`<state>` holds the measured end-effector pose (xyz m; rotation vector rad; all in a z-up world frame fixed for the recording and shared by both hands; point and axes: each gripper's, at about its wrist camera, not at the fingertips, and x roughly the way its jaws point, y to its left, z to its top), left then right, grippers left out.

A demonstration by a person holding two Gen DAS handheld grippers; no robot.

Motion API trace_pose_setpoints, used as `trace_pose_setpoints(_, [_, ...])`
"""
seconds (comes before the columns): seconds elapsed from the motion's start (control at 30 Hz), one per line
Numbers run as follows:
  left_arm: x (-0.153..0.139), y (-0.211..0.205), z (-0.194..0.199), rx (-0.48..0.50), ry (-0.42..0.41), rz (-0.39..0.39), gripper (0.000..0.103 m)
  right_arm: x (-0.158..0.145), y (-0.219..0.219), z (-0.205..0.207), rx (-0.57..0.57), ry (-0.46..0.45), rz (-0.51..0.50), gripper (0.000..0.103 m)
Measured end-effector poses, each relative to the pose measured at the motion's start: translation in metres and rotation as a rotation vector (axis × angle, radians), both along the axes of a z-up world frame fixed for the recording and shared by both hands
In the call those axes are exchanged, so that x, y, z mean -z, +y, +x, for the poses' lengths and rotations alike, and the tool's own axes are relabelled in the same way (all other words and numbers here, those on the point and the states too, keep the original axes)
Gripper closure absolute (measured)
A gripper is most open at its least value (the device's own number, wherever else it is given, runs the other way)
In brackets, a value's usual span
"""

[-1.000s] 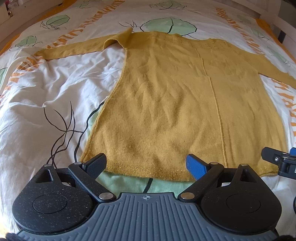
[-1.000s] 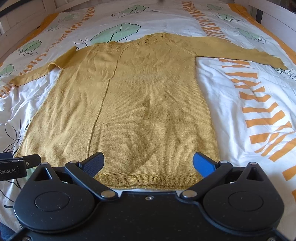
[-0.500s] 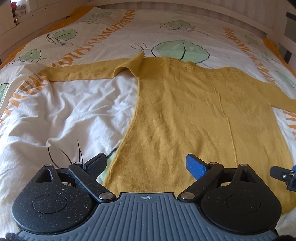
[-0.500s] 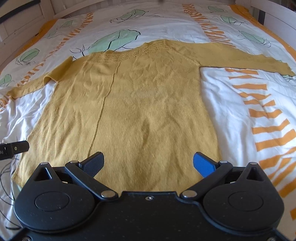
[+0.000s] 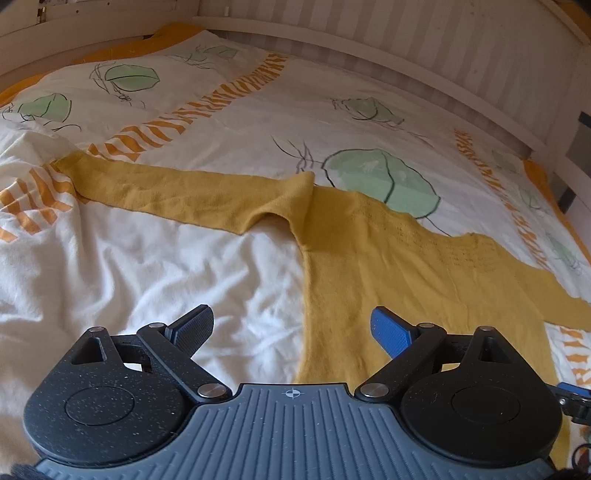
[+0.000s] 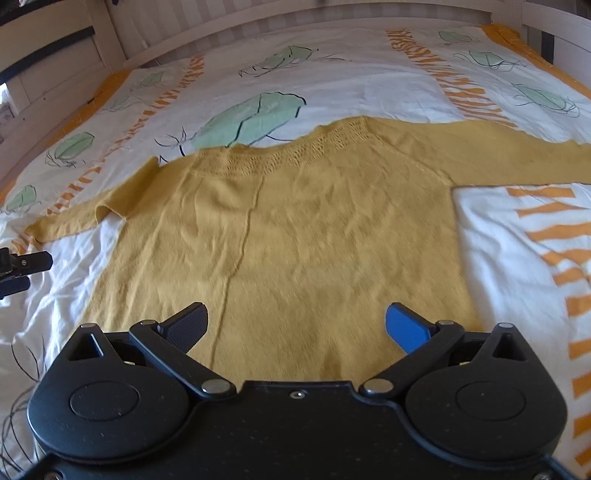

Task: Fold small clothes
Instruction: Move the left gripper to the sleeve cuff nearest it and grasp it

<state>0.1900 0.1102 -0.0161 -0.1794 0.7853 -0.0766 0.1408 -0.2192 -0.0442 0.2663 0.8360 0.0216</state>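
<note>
Sweater (image 6: 303, 236) flat (both claws agape).

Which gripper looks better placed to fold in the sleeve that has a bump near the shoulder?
Probably the left hand-held gripper: open, at the sweater's left edge, facing that sleeve. The right hand-held gripper hovers mid-body.

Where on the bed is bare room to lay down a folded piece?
Bare duvet lies below the left sleeve, left of the sweater body. Another patch lies below the right sleeve, right of the body. The strip between neckline and headboard is free too. The middle is covered by the sweater.
</note>
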Motion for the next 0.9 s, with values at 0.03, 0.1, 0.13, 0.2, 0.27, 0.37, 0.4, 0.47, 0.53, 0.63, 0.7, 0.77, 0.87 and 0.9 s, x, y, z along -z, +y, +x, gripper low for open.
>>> trace_pose_setpoints(0.03, [0.0, 0.006, 0.006, -0.021, -0.005, 0.008, 0.01, 0.0, 0.0, 0.004, -0.008, -0.008, 0.012, 0.001])
trace_pose_setpoints(0.1, [0.001, 0.021, 0.021, -0.061, -0.018, 0.025, 0.01, 0.0, 0.003, 0.011, -0.026, -0.027, 0.025, 0.001])
trace_pose_setpoints(0.13, [0.001, 0.029, 0.029, -0.08, -0.021, 0.033, 0.01, 0.0, 0.005, 0.013, -0.034, -0.04, 0.025, 0.001])
trace_pose_setpoints(0.2, [0.002, 0.044, 0.044, -0.113, -0.023, 0.041, 0.01, -0.001, 0.01, 0.018, -0.061, -0.067, 0.014, 0.0])
trace_pose_setpoints(0.27, [0.006, 0.063, 0.061, -0.156, -0.019, 0.046, 0.01, -0.001, 0.016, 0.024, -0.093, -0.084, 0.005, 0.0])
trace_pose_setpoints(0.37, [0.013, 0.09, 0.085, -0.224, -0.003, 0.046, 0.01, -0.001, 0.024, 0.033, -0.119, -0.098, -0.002, 0.0])
trace_pose_setpoints(0.4, [0.016, 0.099, 0.093, -0.245, 0.002, 0.044, 0.01, -0.001, 0.027, 0.037, -0.129, -0.104, 0.0, 0.0])
trace_pose_setpoints(0.47, [0.023, 0.116, 0.107, -0.285, 0.009, 0.045, 0.01, 0.0, 0.032, 0.043, -0.143, -0.12, -0.002, 0.0])
trace_pose_setpoints(0.53, [0.029, 0.131, 0.119, -0.325, 0.018, 0.043, 0.01, 0.003, 0.037, 0.05, -0.153, -0.133, -0.005, 0.0])
trace_pose_setpoints(0.63, [0.04, 0.153, 0.133, -0.372, 0.032, 0.014, 0.01, 0.01, 0.042, 0.061, -0.146, -0.153, -0.01, 0.0])
trace_pose_setpoints(0.7, [0.048, 0.162, 0.141, -0.39, 0.038, 0.011, 0.01, 0.017, 0.044, 0.068, -0.129, -0.155, -0.024, 0.0])
trace_pose_setpoints(0.77, [0.053, 0.165, 0.148, -0.39, 0.029, 0.037, 0.01, 0.025, 0.045, 0.074, -0.117, -0.163, -0.04, 0.0])
trace_pose_setpoints(0.87, [0.058, 0.165, 0.158, -0.372, 0.014, 0.083, 0.01, 0.038, 0.05, 0.08, -0.113, -0.164, -0.087, 0.0])
trace_pose_setpoints(0.9, [0.06, 0.164, 0.161, -0.368, 0.007, 0.095, 0.01, 0.042, 0.052, 0.081, -0.116, -0.164, -0.098, 0.0])
